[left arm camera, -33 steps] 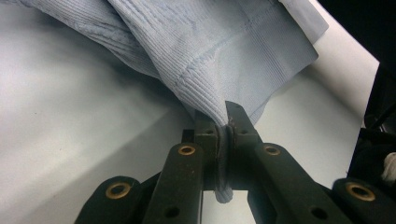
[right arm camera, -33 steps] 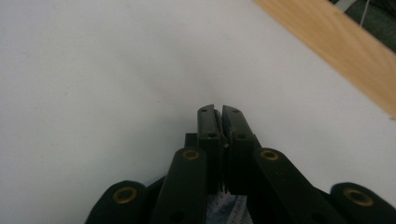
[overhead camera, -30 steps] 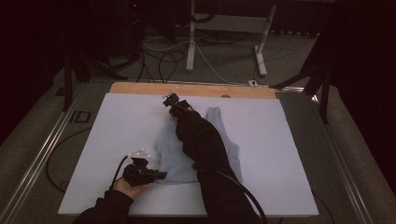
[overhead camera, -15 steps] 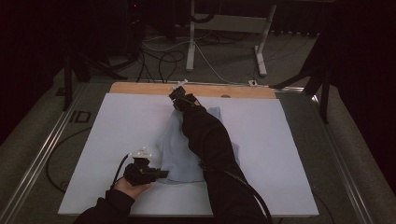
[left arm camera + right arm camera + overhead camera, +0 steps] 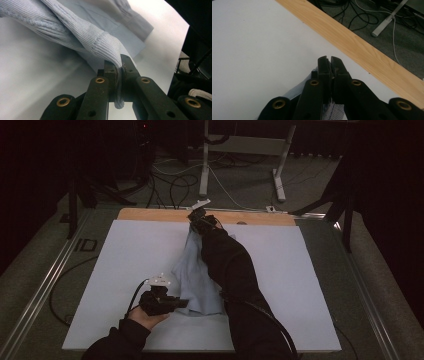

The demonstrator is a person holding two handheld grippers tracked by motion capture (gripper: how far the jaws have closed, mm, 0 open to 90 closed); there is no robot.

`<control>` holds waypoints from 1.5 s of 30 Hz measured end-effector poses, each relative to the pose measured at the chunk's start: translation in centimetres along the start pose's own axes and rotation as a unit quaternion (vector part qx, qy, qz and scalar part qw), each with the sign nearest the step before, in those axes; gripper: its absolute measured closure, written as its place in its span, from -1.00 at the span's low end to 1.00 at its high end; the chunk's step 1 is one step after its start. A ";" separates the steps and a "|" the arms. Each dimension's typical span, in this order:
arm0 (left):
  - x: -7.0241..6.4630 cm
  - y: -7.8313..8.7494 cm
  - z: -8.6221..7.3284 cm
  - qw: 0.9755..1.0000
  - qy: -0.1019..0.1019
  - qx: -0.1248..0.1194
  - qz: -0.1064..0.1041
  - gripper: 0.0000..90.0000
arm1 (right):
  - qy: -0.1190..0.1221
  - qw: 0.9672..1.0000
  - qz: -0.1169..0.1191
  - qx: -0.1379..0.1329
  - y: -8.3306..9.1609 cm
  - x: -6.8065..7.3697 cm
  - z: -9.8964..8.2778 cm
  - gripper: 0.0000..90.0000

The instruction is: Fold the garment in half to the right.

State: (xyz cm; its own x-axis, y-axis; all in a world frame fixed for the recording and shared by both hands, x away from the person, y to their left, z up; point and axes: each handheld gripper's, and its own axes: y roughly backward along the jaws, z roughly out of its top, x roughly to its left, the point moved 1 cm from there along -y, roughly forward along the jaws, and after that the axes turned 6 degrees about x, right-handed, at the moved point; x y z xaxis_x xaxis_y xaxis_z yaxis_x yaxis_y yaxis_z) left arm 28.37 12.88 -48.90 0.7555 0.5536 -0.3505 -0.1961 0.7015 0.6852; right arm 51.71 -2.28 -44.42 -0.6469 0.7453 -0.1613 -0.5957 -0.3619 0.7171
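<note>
Both forearms wear black long sleeves (image 5: 235, 270). The left gripper (image 5: 172, 302) is black, topped by a pale three-cornered plate at its 11 o'clock, a black cable looping off at 9 o'clock. Its jaws are matte black bars with brass-ringed rivets; the right gripper (image 5: 330, 65) matches.

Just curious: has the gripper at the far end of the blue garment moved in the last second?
Yes. The right gripper went farther toward the wooden strip.

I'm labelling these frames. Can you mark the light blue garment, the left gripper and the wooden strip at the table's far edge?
light blue garment (image 5: 192, 277): high view, its flat middle.
left gripper (image 5: 119, 68): left gripper view, between its jaw tips, clamped on ribbed cloth.
wooden strip (image 5: 362, 53): right gripper view, its bare top.
</note>
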 end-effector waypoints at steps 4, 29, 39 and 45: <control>-0.7 -0.3 0.8 1.000 -0.009 0.002 -0.003 0.91 | -0.004 1.000 -0.004 -0.003 0.7 -0.8 -0.4 0.95; -4.9 -4.9 5.7 0.997 -0.068 0.035 -0.015 0.91 | -0.046 0.998 -0.011 -0.037 4.6 -6.4 -4.7 0.95; -5.8 -6.9 6.7 0.996 -0.072 0.043 -0.021 0.91 | -0.055 0.998 -0.005 -0.041 4.4 -7.9 -6.6 0.95; -6.2 -8.2 7.1 0.996 -0.072 0.044 -0.021 0.91 | -0.062 0.997 0.001 -0.045 4.1 -8.9 -7.5 0.95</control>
State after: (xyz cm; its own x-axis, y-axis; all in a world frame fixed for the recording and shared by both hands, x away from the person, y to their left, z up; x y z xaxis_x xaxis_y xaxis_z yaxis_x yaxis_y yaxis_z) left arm 29.72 0.50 -47.82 0.8447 0.4498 -0.2901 -0.1107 0.6770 0.7276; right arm 51.45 -14.64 -45.15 -0.5883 0.8055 -0.0711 -0.6382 -0.4086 0.6525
